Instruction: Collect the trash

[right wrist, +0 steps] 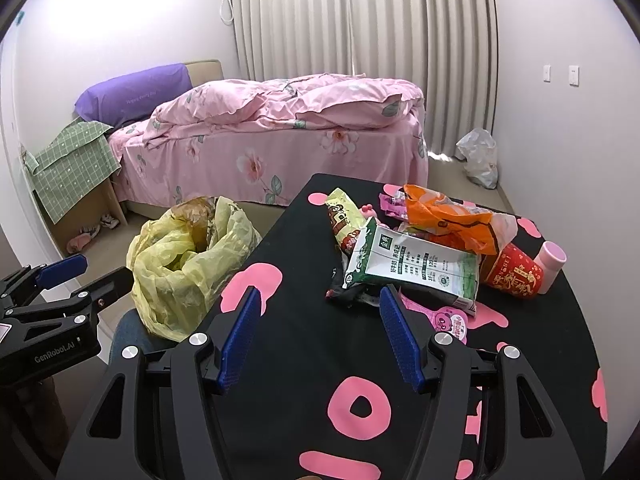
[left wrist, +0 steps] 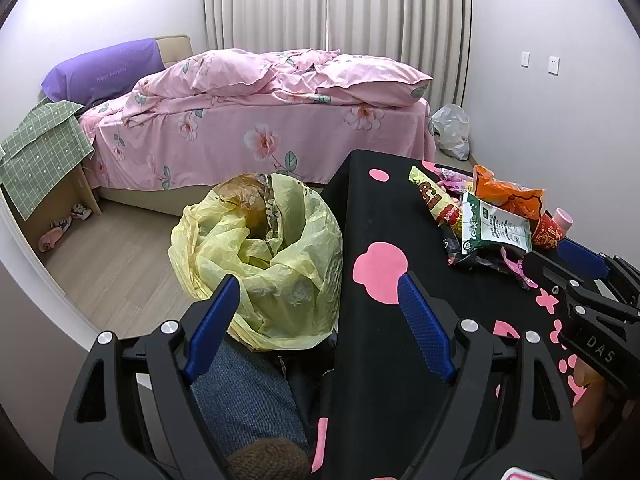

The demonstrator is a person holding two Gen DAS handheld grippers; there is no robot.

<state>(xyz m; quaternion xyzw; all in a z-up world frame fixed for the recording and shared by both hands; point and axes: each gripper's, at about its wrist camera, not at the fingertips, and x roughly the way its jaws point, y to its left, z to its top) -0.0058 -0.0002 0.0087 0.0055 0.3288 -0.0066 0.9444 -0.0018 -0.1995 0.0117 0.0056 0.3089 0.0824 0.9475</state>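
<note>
A pile of trash lies on the black table with pink shapes [right wrist: 304, 320]: a white-green packet [right wrist: 412, 268], an orange bag [right wrist: 448, 216], a yellow-green wrapper [right wrist: 342, 216], a red cup [right wrist: 516, 272], a pink bottle [right wrist: 550, 258] and a small pink lid [right wrist: 450, 318]. A yellow trash bag [left wrist: 260, 256] stands open on the floor left of the table, with trash inside. My left gripper [left wrist: 318, 304] is open and empty, over the bag's near edge and the table's left edge. My right gripper [right wrist: 318, 316] is open and empty just in front of the white-green packet.
A bed with pink floral bedding [left wrist: 260, 120] stands behind. A cardboard box under a green cloth [left wrist: 44, 160] is at the left wall. A white plastic bag [right wrist: 480, 156] sits in the far right corner. My knee in jeans [left wrist: 244, 392] is under the left gripper.
</note>
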